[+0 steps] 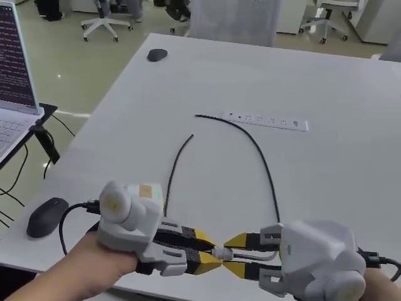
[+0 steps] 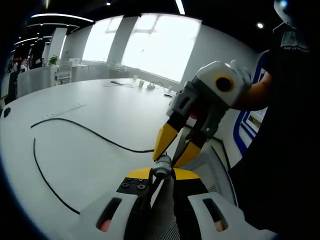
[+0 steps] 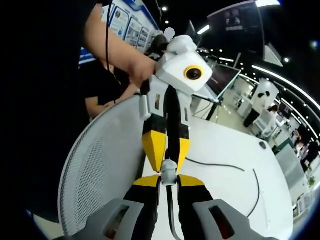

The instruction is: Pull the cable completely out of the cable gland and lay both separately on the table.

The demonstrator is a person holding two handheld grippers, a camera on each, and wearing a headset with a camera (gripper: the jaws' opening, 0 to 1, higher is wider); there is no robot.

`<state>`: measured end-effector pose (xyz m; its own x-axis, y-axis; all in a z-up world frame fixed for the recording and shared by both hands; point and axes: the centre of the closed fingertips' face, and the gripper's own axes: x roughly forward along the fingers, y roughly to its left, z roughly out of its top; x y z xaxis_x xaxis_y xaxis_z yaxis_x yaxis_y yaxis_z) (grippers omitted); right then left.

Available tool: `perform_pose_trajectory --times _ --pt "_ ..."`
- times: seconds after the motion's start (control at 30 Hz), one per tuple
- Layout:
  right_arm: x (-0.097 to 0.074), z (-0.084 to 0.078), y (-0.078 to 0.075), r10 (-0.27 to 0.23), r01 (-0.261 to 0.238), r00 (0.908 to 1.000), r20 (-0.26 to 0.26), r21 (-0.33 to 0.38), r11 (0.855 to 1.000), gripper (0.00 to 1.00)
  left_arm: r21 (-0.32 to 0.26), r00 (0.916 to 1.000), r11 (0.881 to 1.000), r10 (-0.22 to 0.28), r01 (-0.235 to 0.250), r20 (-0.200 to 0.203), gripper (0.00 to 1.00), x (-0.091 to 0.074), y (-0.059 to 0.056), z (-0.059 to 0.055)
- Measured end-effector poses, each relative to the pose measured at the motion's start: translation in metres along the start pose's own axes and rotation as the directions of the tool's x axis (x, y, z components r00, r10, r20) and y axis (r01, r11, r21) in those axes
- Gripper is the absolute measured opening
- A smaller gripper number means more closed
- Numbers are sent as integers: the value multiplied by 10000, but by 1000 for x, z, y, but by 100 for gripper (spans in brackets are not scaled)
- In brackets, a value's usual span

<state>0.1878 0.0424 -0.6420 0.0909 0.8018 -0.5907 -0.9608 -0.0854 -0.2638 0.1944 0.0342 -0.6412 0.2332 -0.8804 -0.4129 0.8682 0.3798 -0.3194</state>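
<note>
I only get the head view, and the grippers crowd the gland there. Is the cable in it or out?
Observer: In. The right gripper view shows the cable entering the gland and running back between the right gripper's jaws.
Operator: What is the left gripper doing?
Observer: In its own view the left gripper appears to pinch the gland's other end, tip to tip with the right.
Operator: Anything close by that I can't see?
Observer: A mesh chair back sits right beside the grippers, off the table's edge.
</note>
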Motion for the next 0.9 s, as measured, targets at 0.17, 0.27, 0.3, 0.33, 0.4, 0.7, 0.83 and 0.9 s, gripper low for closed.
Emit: perform_pose_trajectory --times 0.17,0.27,0.3,0.33,0.4,0.7,0.83,0.9 --pt "-3 2 -2 -304 299 9995 78 649 9974 16 115 9999 9999 118 -119 123 15 -2 2 1" --pt "-9 1 -6 -738 738 9973 -43 1122 9909 16 215 9996 9996 185 -190 233 15 -3 3 2" --pt "-11 1 -8 -910 910 9958 -58 1294 9874 17 276 9995 9994 219 -225 233 15 -4 4 2" --pt "-14 -1 -10 -1095 1101 9939 -132 1739 9786 18 343 9994 9990 262 -270 237 15 -4 5 3" --pt "-19 -7 -15 -1572 1589 9872 -273 2590 9527 18 334 9986 9986 404 -415 332 15 -4 8 5" --pt "-21 -29 -18 -2519 2762 9596 -1251 2506 9278 14 819 9985 9955 460 -482 281 15 -2 9 9" --pt "-16 -34 -19 -2979 3312 9395 -1693 2253 9163 10 967 9986 9941 466 -486 237 15 -1 9 9" --pt "-17 -33 -23 -3346 3675 9253 -1784 2044 9073 8 1047 9986 9932 491 -509 189 15 0 10 9"
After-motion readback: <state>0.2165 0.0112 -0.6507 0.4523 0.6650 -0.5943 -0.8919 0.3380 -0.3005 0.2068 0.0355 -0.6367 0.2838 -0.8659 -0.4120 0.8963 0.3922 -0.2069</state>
